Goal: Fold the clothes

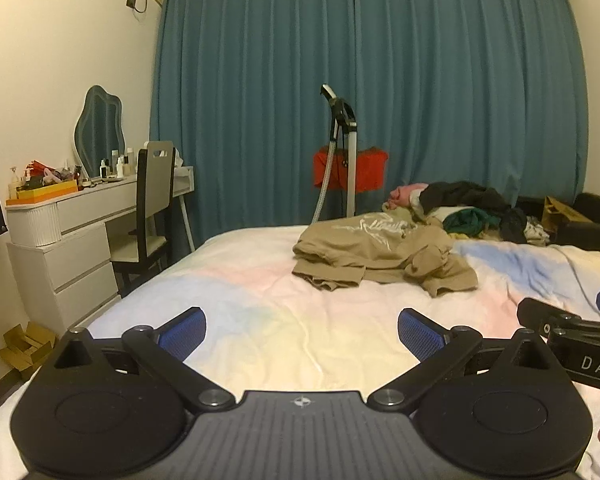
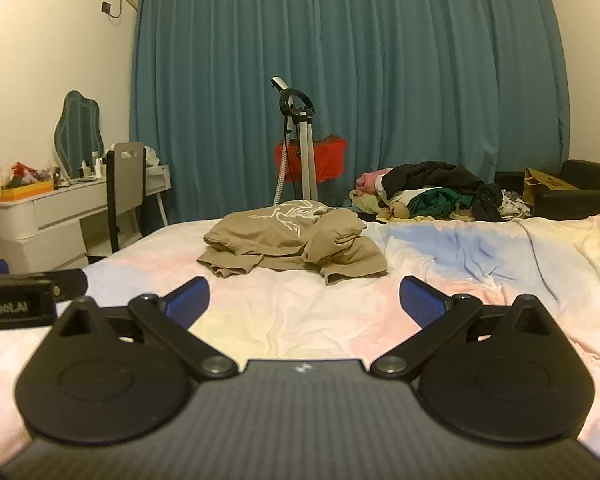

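Observation:
A crumpled tan garment (image 1: 384, 256) (image 2: 296, 240) with a white print lies in the middle of the bed (image 1: 260, 320) (image 2: 480, 260). Behind it at the far right a heap of mixed clothes (image 1: 468, 208) (image 2: 432, 192) rests, black, green, pink and pale pieces. My left gripper (image 1: 302, 332) hovers open over the near sheet, well short of the tan garment, with nothing between its blue pads. My right gripper (image 2: 304, 300) is open too, empty, at about the same distance. Each gripper shows at the edge of the other's view.
A garment steamer (image 1: 346, 148) (image 2: 300, 140) with a red cloth on it stands past the bed, before blue curtains. A white dressing table (image 1: 92, 208) with a chair (image 1: 152, 208) is at the left. A dark armchair (image 2: 576, 188) with a paper bag sits far right.

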